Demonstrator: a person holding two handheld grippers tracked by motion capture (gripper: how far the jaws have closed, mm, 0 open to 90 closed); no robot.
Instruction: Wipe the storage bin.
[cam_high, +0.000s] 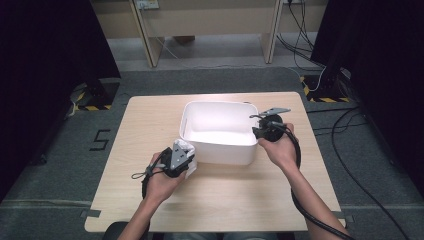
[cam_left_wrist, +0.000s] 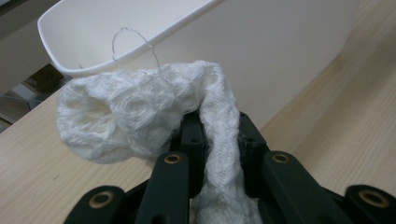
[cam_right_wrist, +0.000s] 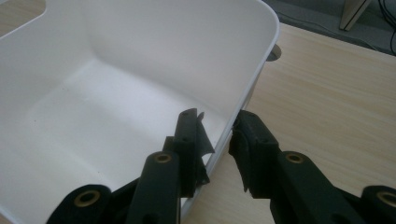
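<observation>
A white knitted cloth (cam_left_wrist: 140, 112) is bunched between the jaws of my left gripper (cam_left_wrist: 219, 140), which is shut on it, and a loose thread curls up from it. In the high view that left gripper (cam_high: 181, 152) sits against the near left corner of the white plastic bin (cam_high: 220, 150), with the cloth (cam_high: 189, 159) just outside the bin wall. My right gripper (cam_right_wrist: 219, 140) straddles the bin's right wall (cam_right_wrist: 252, 70), one jaw inside and one outside. A thin gap shows beside the wall, so the pads are not pressing. In the high view the right gripper (cam_high: 260, 129) is at the bin's right rim.
The bin (cam_right_wrist: 93, 116) holds nothing that I can see. It stands mid-table on a light wooden tabletop (cam_high: 150, 115). Black cables (cam_high: 350, 165) trail off the table's right side, and a desk's wooden legs (cam_high: 150, 45) stand beyond the far edge.
</observation>
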